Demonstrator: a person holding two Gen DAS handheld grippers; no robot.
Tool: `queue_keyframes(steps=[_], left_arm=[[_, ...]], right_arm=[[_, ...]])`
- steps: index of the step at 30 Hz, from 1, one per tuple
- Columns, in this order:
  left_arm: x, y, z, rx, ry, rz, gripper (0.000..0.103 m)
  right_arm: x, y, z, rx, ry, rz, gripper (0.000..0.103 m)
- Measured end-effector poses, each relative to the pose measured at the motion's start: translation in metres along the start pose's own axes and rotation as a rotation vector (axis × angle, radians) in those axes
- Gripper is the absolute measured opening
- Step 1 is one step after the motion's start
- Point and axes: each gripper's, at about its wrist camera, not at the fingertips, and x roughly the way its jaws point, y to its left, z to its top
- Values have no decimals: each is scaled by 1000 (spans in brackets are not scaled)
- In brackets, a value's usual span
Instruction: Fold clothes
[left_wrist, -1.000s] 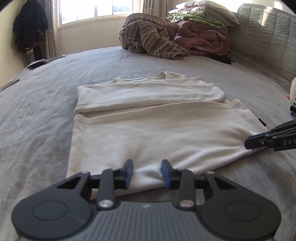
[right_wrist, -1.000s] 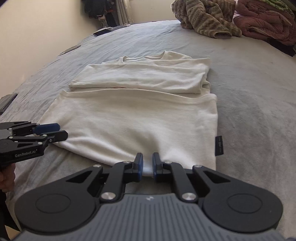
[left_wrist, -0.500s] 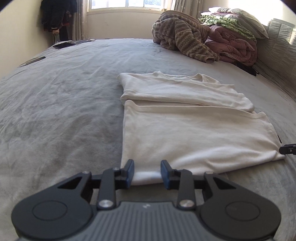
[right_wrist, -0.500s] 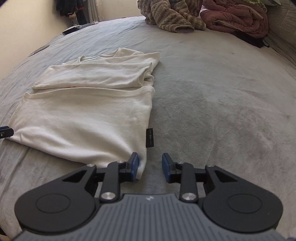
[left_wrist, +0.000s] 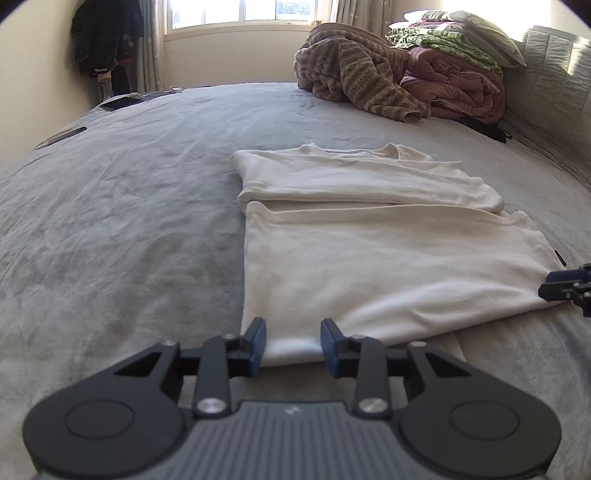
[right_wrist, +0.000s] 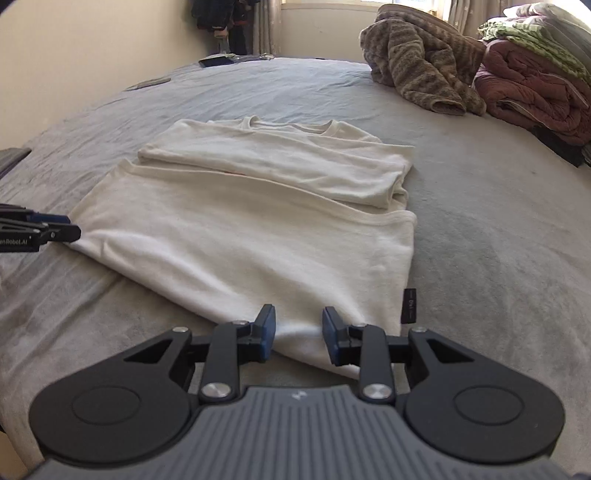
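While the cream T-shirt (left_wrist: 388, 266) lies sleeves-folded on the grey bedspread (left_wrist: 129, 221), the left gripper (left_wrist: 291, 345) straddles its near-left hem corner, jaws apart and not clamped, apparently positioned for the next fold. Beyond the shirt: a brown blanket (left_wrist: 362, 85) and a window (left_wrist: 240, 11).

From the right wrist, the right gripper (right_wrist: 298, 334) likewise brackets the shirt's near-right corner beside the side label (right_wrist: 410, 305), jaws apart, unclamped.
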Motion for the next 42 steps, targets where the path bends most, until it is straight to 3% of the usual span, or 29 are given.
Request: queue_keyframes(steps=[5, 10, 13, 18, 22, 24, 28, 31, 35, 38, 42], left_arm=[[0, -4, -1, 28, -4, 13, 34], [0, -4, 0, 38, -1, 13, 34], [1, -8, -2, 79, -1, 25, 34], [2, -10, -1, 124, 7, 34, 34], [0, -9, 2, 130, 13, 30, 34], [-2, -9, 2, 127, 7, 26, 34], [-12, -16, 5, 141, -53, -2, 36], [-18, -22, 7, 151, -97, -26, 38], [-11, -36, 7, 159, -91, -69, 38], [0, -48, 5, 209, -60, -39, 40], [11, -52, 0, 240, -27, -5, 44]], right_arm=[[5, -3, -1, -2, 42, -28, 31], [-2, -26, -3, 84, 62, -7, 31], [-6, -30, -6, 47, 80, -56, 20], [-7, -37, -7, 41, 94, -66, 20], [-11, -44, -7, 40, 87, -126, 33], [-14, -44, -6, 34, 62, -137, 33], [-22, -31, 0, -12, -23, -116, 35], [-16, -17, 2, -8, -37, -56, 35], [-4, 19, 4, -83, -49, 8, 35], [3, 36, 4, -148, -65, -26, 36], [11, 40, 1, -182, -22, -34, 36]])
